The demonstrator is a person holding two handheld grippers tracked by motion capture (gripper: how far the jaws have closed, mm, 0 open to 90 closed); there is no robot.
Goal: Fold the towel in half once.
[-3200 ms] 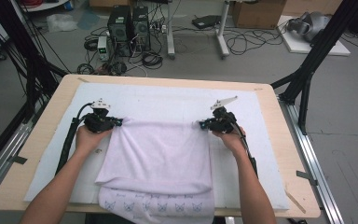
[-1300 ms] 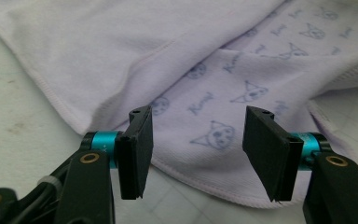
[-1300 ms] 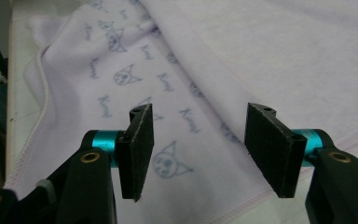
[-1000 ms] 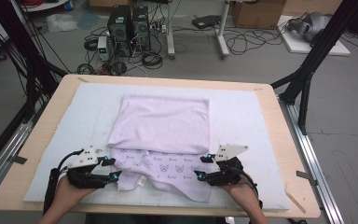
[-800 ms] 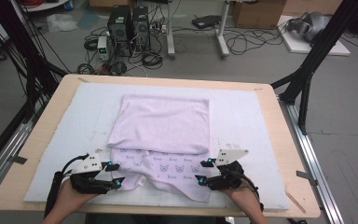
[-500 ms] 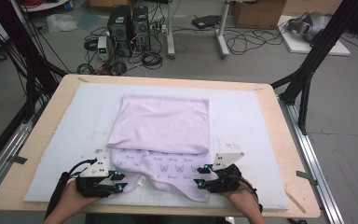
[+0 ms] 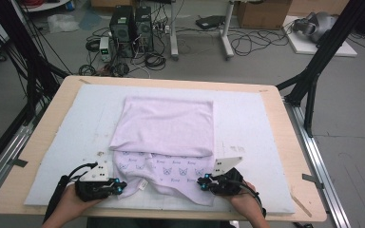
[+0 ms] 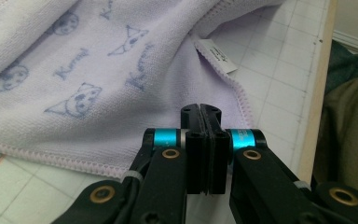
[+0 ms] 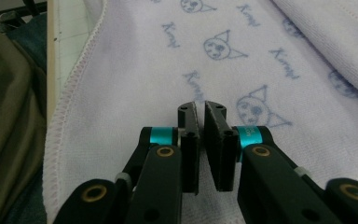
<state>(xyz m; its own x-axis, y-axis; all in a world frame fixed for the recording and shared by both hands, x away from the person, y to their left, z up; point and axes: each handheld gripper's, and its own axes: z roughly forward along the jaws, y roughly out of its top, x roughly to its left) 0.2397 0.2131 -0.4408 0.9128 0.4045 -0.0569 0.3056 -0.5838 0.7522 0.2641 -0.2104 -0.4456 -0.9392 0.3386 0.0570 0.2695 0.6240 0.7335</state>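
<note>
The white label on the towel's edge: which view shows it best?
The left gripper view: the label sits large at the hem, beyond the shut left gripper. The high view shows it as a tiny white fleck. The right gripper view shows printed towel, not the label.

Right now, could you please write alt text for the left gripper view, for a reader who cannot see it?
The left claw, its black jaws closed together, sits over the near corner of a lilac towel printed with blue cat faces. The towel lies on a white gridded mat, and a small white label sticks out from its stitched hem.
</note>
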